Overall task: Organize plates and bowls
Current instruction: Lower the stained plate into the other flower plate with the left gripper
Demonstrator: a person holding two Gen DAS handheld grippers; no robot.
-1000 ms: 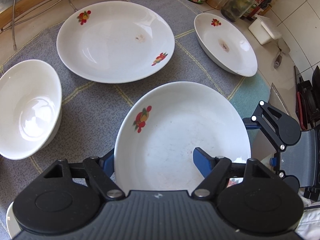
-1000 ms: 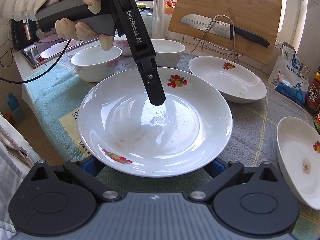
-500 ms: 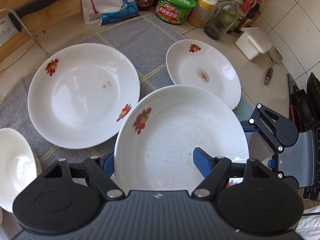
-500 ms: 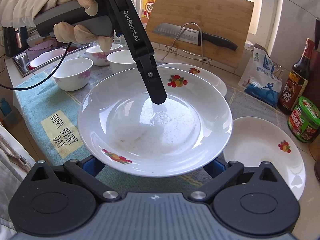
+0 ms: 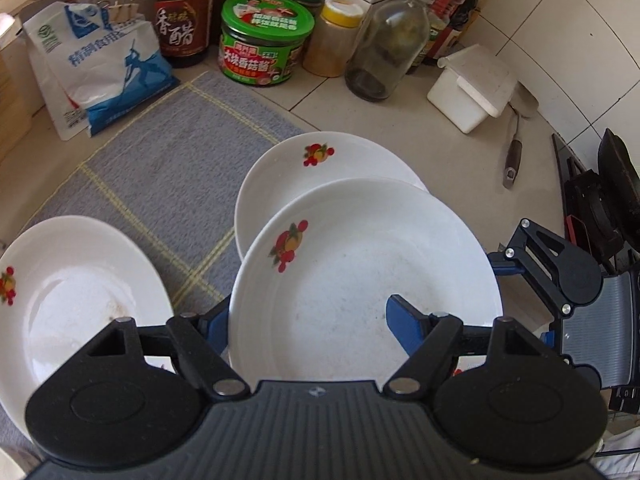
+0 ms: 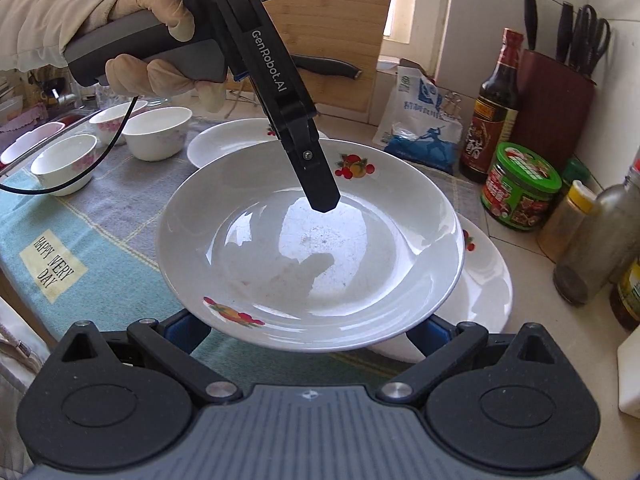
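Observation:
A white fruit-print plate (image 5: 360, 280) (image 6: 312, 248) is held in the air between both grippers. My left gripper (image 5: 308, 320) is shut on its rim, one finger (image 6: 316, 176) inside the dish. My right gripper (image 6: 308, 324) has its fingers under and beside the plate's near rim; whether it clamps is unclear. The plate hangs over a second fruit plate (image 5: 304, 168) (image 6: 488, 276) lying at the mat's right edge. A third plate (image 5: 72, 292) (image 6: 228, 140) lies to the left. Three white bowls (image 6: 156, 132) stand at the far left.
Along the back stand a vinegar bottle (image 5: 184, 12), a salt bag (image 5: 96, 68), a green-lidded jar (image 5: 264, 36), a glass bottle (image 5: 384, 44) and a white box (image 5: 472, 88). A knife block (image 6: 556, 92) and a cutting board with a knife (image 6: 336, 68) are behind.
Both grippers have carried the plate to the right, from over the mat's middle to above the rightmost plate. The bowls have left the left wrist view.

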